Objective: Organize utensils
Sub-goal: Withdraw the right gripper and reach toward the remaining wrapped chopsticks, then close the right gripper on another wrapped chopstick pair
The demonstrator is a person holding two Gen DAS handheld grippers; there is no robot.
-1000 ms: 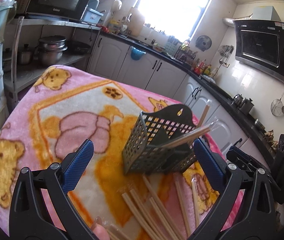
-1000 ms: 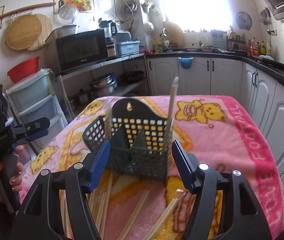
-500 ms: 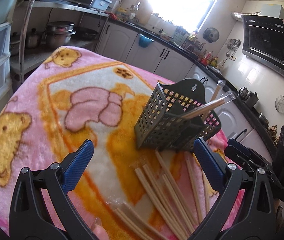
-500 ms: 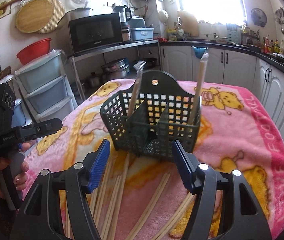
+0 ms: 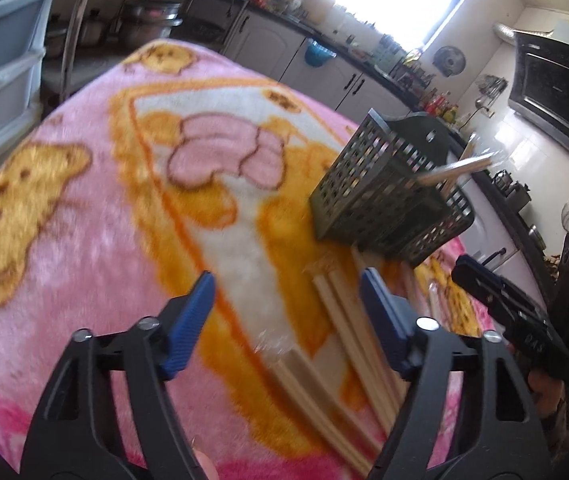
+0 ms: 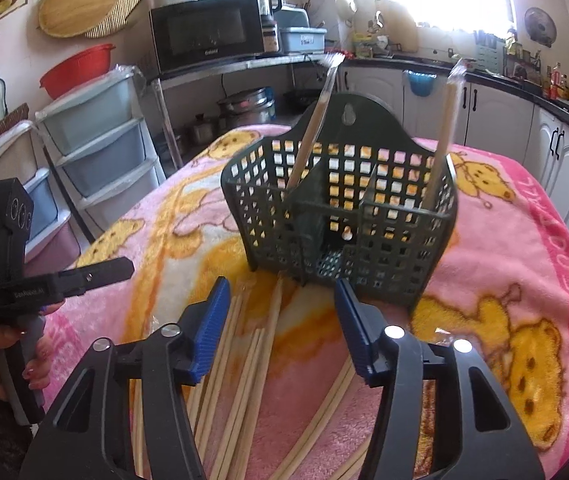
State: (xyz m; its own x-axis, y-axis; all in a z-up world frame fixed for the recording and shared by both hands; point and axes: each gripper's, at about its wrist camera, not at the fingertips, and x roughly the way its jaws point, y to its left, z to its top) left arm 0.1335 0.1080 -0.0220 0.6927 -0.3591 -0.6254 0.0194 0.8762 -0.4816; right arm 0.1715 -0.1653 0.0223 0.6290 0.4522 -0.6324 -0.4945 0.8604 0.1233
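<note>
A dark green perforated utensil basket (image 6: 340,216) stands on the pink blanket, with two wrapped chopsticks (image 6: 316,120) upright in its outer compartments. Several loose wooden chopsticks (image 6: 244,360) lie in front of it. My right gripper (image 6: 281,286) hangs low over them, jaws closing, pads touching nothing. In the left wrist view the basket (image 5: 388,200) sits up right and the chopsticks (image 5: 348,320) lie below my left gripper (image 5: 286,286). Its jaws are closing too, with nothing pressed between them. Each gripper shows in the other's view: the right gripper (image 5: 500,304) and the left gripper (image 6: 56,280).
The pink cartoon blanket (image 5: 84,240) covers the whole table. A rack with a microwave (image 6: 208,40) and plastic drawers (image 6: 96,140) stands beyond the far left edge. White cabinets (image 6: 564,152) run along the right. A hand (image 6: 0,352) holds the left gripper's handle.
Both grippers have sunk toward the loose chopsticks and tilted further down. The jaws of both have narrowed. The basket and chopsticks have not moved.
</note>
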